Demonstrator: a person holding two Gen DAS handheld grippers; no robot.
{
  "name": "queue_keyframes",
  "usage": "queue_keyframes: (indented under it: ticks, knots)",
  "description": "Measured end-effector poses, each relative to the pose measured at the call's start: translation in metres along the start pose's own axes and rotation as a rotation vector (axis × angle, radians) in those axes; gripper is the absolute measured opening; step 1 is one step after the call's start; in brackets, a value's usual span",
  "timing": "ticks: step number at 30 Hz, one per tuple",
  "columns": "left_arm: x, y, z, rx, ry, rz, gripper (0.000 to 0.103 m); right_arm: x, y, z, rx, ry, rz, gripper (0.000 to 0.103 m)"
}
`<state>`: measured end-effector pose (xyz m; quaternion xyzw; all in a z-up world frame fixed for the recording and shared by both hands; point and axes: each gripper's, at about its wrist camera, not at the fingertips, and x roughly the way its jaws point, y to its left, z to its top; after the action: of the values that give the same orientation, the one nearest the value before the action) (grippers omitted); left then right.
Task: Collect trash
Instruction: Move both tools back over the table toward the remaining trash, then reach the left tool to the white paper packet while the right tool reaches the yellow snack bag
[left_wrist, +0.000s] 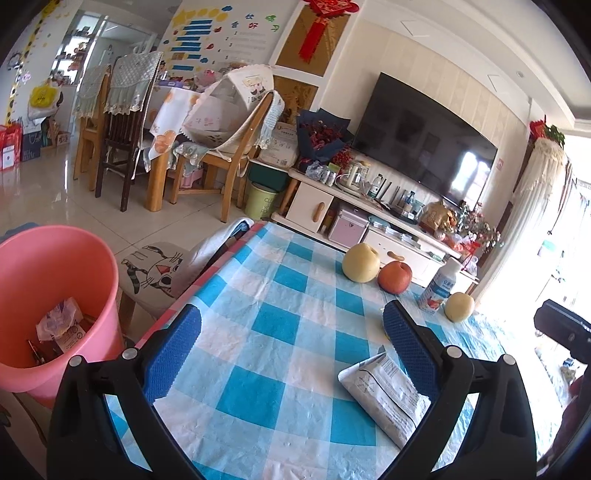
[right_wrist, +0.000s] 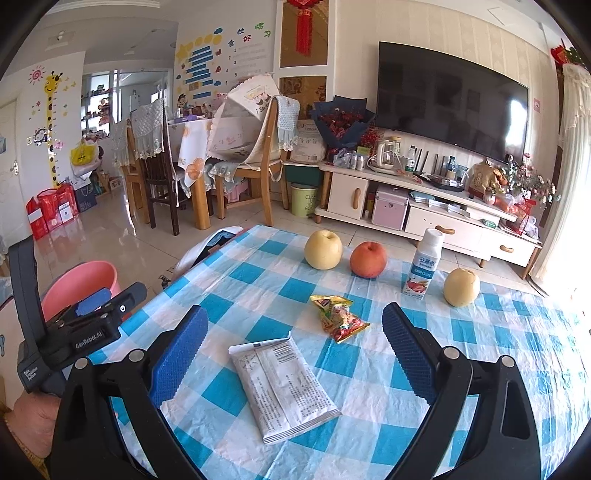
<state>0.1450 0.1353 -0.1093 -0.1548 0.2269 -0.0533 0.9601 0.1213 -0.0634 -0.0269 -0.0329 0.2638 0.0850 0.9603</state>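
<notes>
Right wrist view showed my right gripper (right_wrist: 291, 332) and left gripper (left_wrist: 291, 328) gaping, empty, above the checked tablecloth (right_wrist: 258, 280), television (right_wrist: 450, 96) beyond.

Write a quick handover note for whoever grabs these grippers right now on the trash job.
Left gripper: open, empty, over the table's left edge.
Right gripper: open, empty, facing the white wrapper.
On the checkered table: white wrapper, yellow-red snack wrapper.
Pink bin, on the floor to the left, already holds some trash.
Left: bin both wrappers. Fruit and yogurt bottle look unopened; probably leave them.
</notes>
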Motion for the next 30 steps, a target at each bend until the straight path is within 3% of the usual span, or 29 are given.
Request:
queue_keyframes:
  ticks: [7, 17, 26, 30]
  knots:
    - [0.006, -0.016, -0.005, 0.052, 0.024, -0.004, 0.099, 0.003, -0.021, 0.0, 0.011, 0.01, -0.026, 0.094]
    - [0.021, -0.051, -0.021, 0.145, 0.125, -0.07, 0.099, 0.015, -0.053, 0.001, 0.03, 0.048, -0.042, 0.094]
    - [0.03, -0.077, -0.037, 0.233, 0.22, -0.144, 0.099, 0.051, -0.093, 0.0, 0.149, 0.14, -0.045, 0.094]
    - [0.04, -0.085, -0.044, 0.231, 0.289, -0.18, 0.099, 0.07, -0.101, -0.001, 0.146, 0.175, -0.057, 0.094]
